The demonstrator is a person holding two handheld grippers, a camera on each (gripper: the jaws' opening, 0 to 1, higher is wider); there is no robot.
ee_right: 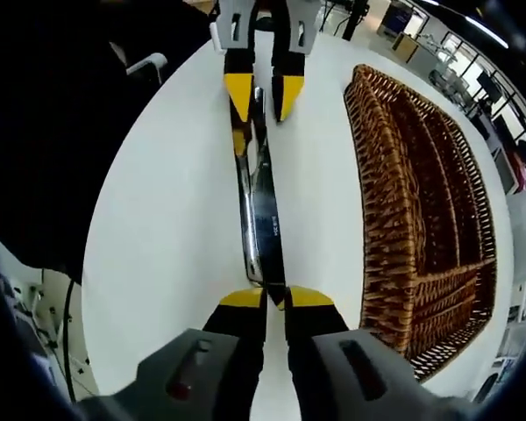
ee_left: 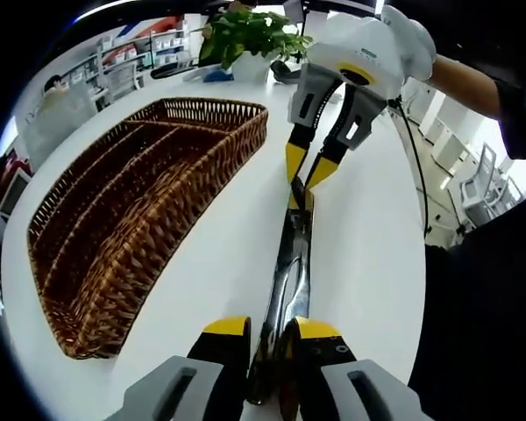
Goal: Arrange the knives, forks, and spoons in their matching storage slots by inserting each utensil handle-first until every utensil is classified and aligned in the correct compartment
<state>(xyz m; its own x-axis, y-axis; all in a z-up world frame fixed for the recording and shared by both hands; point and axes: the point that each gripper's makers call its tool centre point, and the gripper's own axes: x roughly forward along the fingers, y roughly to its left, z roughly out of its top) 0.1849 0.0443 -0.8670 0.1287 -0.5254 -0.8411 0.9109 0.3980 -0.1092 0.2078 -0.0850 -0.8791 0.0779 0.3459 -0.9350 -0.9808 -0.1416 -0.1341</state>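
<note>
Between the two claws a knife [ee_left: 291,263] runs lengthwise over the table [ee_left: 368,254]: left claw [ee_left: 267,329] is clamped on its near end, right claw [ee_left: 309,171] pinches the far tip. Basket [ee_left: 131,219] lies beside it, slots roughly parallel to the blade.

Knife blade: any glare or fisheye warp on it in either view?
Left gripper view: the knife mirrors dark and bright streaks, no blown-out glare; the basket rim bows from fisheye. Right gripper view: a bright streak runs along the knife, sharp enough to show a small mark; the basket curves toward the edge.
</note>
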